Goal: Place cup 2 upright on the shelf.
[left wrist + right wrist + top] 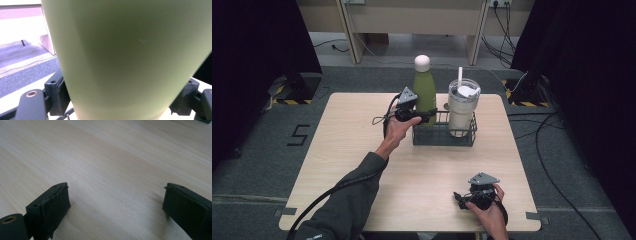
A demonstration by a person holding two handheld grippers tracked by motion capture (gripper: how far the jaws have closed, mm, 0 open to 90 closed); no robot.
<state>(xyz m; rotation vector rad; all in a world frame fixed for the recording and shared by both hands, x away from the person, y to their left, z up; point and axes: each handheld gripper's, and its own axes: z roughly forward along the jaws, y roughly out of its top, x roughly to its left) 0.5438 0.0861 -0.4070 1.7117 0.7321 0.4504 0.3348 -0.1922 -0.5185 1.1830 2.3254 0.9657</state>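
Heads up, your left gripper [428, 115] is clamped on the green bottle [424, 90] standing in the wire basket [444, 137] beside the tumbler [461, 107], so a crooked lift could snag and drag everything, while your right gripper [460, 198] sits wide apart on the table [347, 135].

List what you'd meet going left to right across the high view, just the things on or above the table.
Left gripper → green bottle → white tumbler with a straw → right gripper, down near the front edge.
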